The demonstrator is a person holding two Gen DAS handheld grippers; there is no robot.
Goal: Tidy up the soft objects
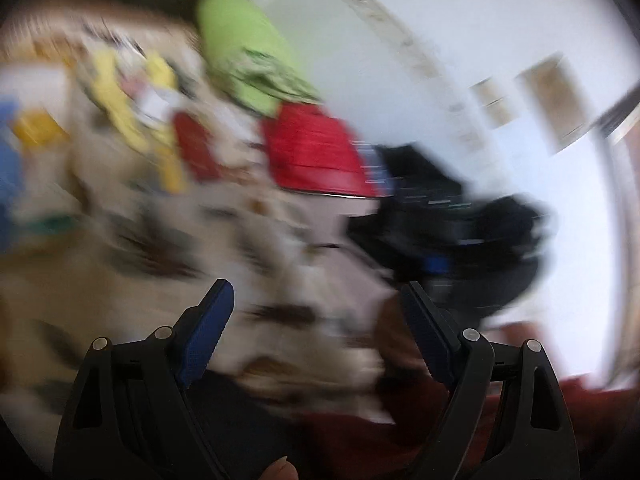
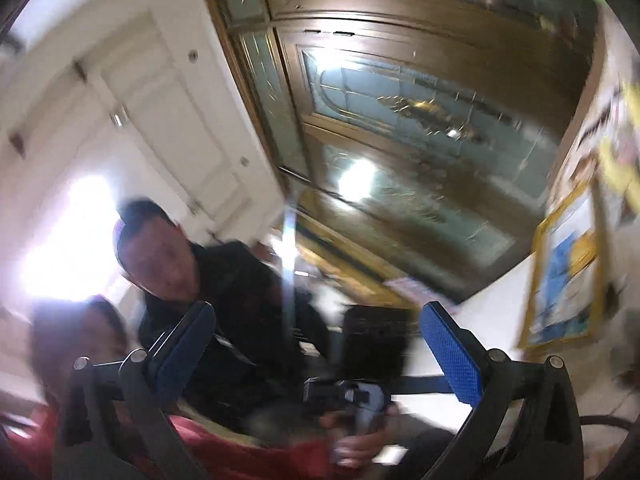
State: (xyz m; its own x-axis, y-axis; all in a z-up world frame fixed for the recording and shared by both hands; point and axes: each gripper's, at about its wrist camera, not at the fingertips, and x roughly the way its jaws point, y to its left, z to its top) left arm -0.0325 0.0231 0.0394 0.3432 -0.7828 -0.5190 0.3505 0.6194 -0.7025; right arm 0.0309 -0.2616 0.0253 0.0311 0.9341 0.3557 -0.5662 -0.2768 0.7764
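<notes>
Two people (image 2: 160, 256), one framed picture (image 2: 568, 272)

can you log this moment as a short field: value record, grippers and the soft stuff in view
left gripper: open, empty, above a patterned cream cloth surface
right gripper: open, empty, aimed at a brown glazed door
soft items: lime green fabric piece, red fabric piece, yellow fabric piece, dark black bundle
image quality: heavy motion blur, details uncertain

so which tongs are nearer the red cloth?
Left. The left tongs face the pile, open, with the red cloth ahead of them. The right tongs point away at a wooden door, cloth out of view.
</notes>
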